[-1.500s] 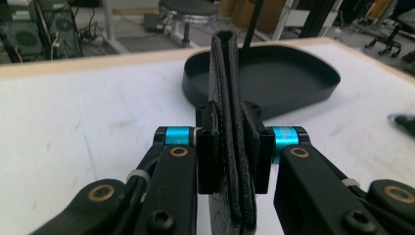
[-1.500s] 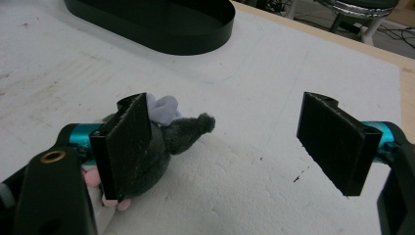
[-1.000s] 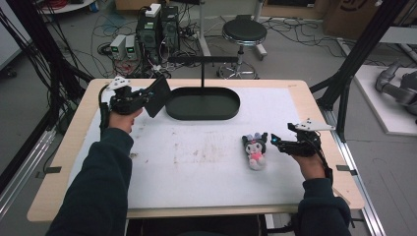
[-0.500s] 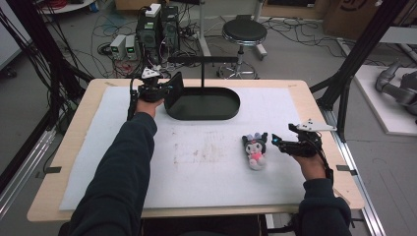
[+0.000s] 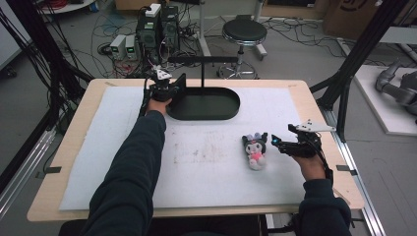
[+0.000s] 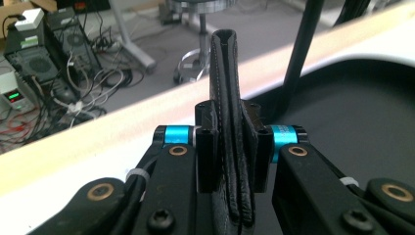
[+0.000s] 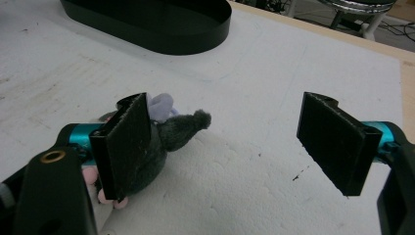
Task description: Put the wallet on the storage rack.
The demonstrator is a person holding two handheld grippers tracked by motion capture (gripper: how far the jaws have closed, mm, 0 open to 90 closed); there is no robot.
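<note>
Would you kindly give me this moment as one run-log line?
left gripper: shut on black wallet, over black tray | right gripper: open beside plush toy

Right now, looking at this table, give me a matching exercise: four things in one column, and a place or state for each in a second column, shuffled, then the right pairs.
Column one:
1. left gripper
2. right gripper
3. plush toy
4. black oval tray

Column two:
A. lying on the white mat, just left of an open gripper
B. jaws wide apart, nothing between the pads
C. at the far side of the table, with a T-shaped stand rising from it
D. clamped on a flat black leather piece

Pairs: 1-D, 2-B, 3-A, 4-C
</note>
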